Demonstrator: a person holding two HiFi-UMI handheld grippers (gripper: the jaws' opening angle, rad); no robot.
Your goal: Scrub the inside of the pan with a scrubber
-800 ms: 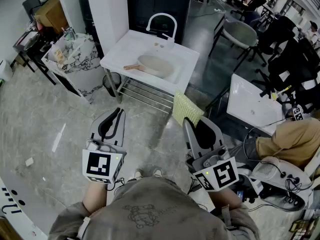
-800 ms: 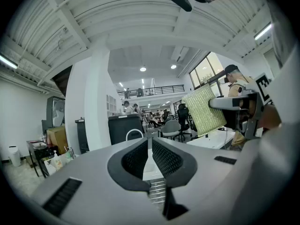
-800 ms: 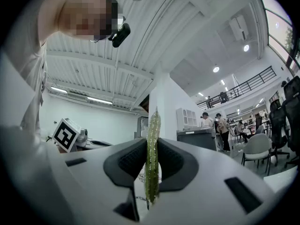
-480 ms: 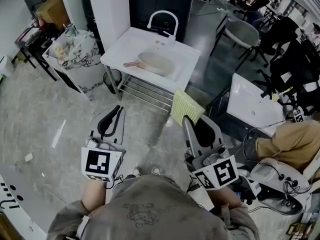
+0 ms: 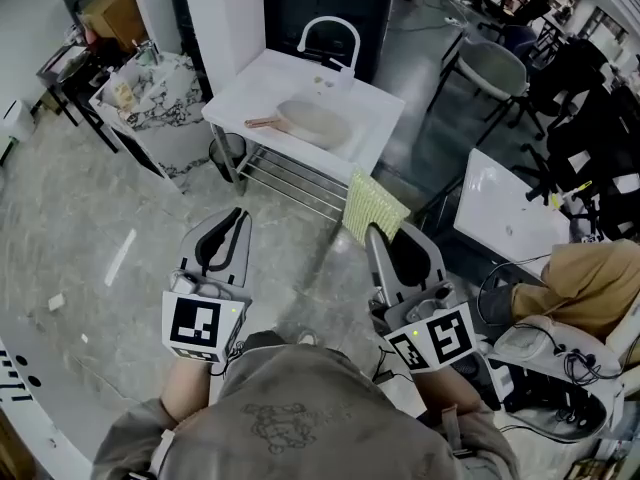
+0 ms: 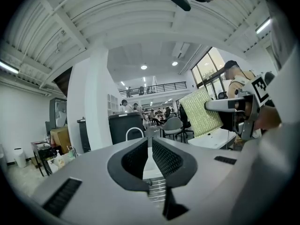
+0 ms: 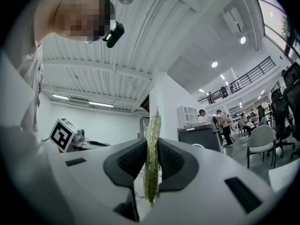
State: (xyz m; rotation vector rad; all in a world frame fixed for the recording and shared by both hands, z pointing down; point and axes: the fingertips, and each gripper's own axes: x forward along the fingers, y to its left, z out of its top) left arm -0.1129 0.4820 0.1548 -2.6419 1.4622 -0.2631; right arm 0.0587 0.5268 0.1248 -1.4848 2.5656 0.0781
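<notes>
A pale pan (image 5: 312, 124) with a wooden handle lies in the basin of a white sink unit (image 5: 376, 128) ahead of me, well beyond both grippers. My right gripper (image 5: 372, 230) is shut on a yellow-green scrubber pad (image 5: 370, 208). In the right gripper view the scrubber pad (image 7: 152, 158) stands edge-on between the two black pads. My left gripper (image 5: 240, 218) is shut with nothing in it; in the left gripper view its tips (image 6: 149, 142) almost meet. Both grippers are held up in front of my chest, pointing toward the sink.
A white arched faucet (image 5: 330, 28) rises behind the basin, and a wire shelf (image 5: 290, 183) sits under it. A marbled cart (image 5: 160, 118) stands to the left and a second white basin (image 5: 505, 218) to the right, with chairs (image 5: 485, 68) and cables on the floor beyond.
The view has moved slightly forward, so the sink and pan sit a little nearer. Both grippers keep their pose, and the scrubber stays clamped in the right one.
</notes>
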